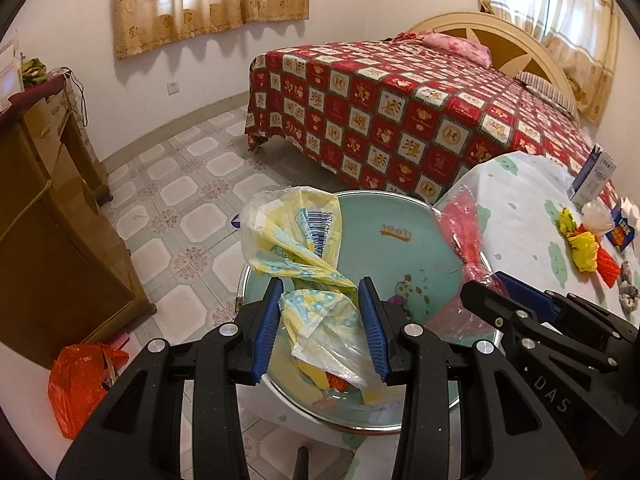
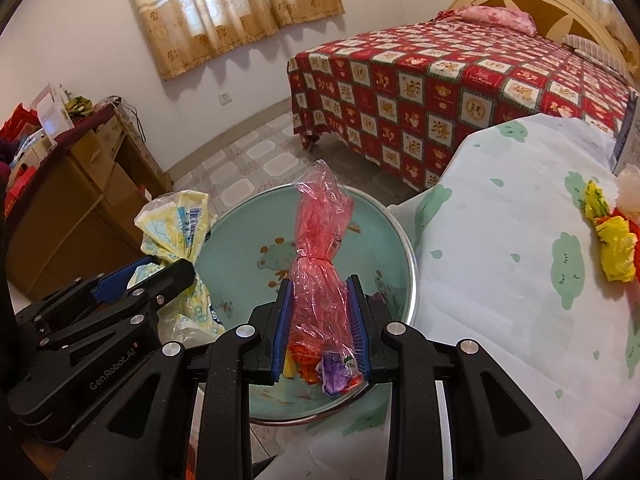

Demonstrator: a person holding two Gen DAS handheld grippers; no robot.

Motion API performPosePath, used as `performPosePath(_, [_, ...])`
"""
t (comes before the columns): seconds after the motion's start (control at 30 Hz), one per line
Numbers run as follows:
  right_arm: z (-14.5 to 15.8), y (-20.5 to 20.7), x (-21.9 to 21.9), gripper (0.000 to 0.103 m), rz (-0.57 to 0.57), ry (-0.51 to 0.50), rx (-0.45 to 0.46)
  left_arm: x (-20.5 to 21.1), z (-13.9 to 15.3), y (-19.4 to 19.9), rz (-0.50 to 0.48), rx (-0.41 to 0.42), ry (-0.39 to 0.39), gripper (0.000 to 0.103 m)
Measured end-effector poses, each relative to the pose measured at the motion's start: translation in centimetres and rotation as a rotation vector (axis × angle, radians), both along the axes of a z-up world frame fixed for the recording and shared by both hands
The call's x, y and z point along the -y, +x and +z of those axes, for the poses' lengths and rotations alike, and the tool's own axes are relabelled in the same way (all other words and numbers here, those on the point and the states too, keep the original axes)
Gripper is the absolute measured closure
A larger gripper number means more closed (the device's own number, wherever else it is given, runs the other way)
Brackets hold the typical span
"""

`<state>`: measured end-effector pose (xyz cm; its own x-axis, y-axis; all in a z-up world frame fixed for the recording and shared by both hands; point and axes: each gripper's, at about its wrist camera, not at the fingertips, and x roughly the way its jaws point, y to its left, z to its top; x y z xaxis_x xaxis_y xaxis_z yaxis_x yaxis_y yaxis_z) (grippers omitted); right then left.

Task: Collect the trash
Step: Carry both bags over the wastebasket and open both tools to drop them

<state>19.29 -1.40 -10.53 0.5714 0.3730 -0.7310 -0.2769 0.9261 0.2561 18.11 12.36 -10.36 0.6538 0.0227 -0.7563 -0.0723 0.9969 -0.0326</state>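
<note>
Your left tongs [image 1: 322, 320] are pinching a yellow-and-white plastic bag [image 1: 296, 240] at its twisted middle; the blue pads [image 1: 266, 332] press on it from both sides, and the bag's printed top, barcode showing, flares above them over the near-left rim of a pale green basin [image 1: 400, 216]; your right tongs [image 2: 320, 320] are pinching a pink transparent bag [image 2: 320, 240] the same way, its knotted waist just above the pads and its crumpled top standing upright over the middle of the basin; below the pads, the bottom of the pink bag bulges with orange, yellow and purple scraps, hanging low inside the basin; whether it touches the basin floor, you cannot tell.

The basin sits on a white stool, just beside the surface [image 2: 500, 280] on your right, which is draped in a white cloth with green cloud shapes; the basin's rim meets the cloth's edge; more trash lies on that surface, well apart from both tongs: a yellow crumpled wrapper [image 1: 582, 250], an orange-red piece beside it, a white wad, a small blue box [image 1: 622, 234] and an upright carton [image 1: 592, 180].

An orange plastic bag [image 1: 78, 384] rests on the tiled floor at your far left, against a wooden cabinet [image 1: 52, 248]; a bed [image 1: 400, 120] with a red patterned cover stands beyond the basin.
</note>
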Motion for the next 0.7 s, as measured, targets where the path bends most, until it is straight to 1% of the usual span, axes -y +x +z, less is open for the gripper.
performPosePath(0.13, [-0.7,0.8,-0.1,0.074,0.0,0.006,-0.027,0.3,-1.0,0.6,-0.004,-0.025,0.007,0.064])
performPosePath(0.2, [-1.0,1.1,0.0,0.071,-0.002,0.013,-0.039,0.4,-1.6,1.0,-0.006,-0.039,0.009,0.064])
performPosePath(0.27, [-1.4,1.5,0.0,0.069,-0.002,0.018,-0.05,0.5,-1.9,1.1,-0.008,-0.046,0.011,0.064])
performPosePath(0.37, [-1.6,1.6,0.0,0.069,-0.002,0.025,-0.058,0.5,-2.2,1.3,-0.008,-0.052,0.011,0.064])
performPosePath(0.47, [-1.7,1.6,0.2,0.067,0.0,0.029,-0.059,0.5,-2.5,1.4,-0.009,-0.058,0.015,0.064])
performPosePath(0.63, [-1.4,1.5,0.7,0.06,-0.019,0.039,-0.051,0.6,-2.7,1.5,-0.009,-0.064,0.019,0.062])
performPosePath(0.7, [-1.2,1.4,1.3,0.06,-0.035,0.043,-0.046,0.7,-2.8,1.5,-0.008,-0.062,0.024,0.06])
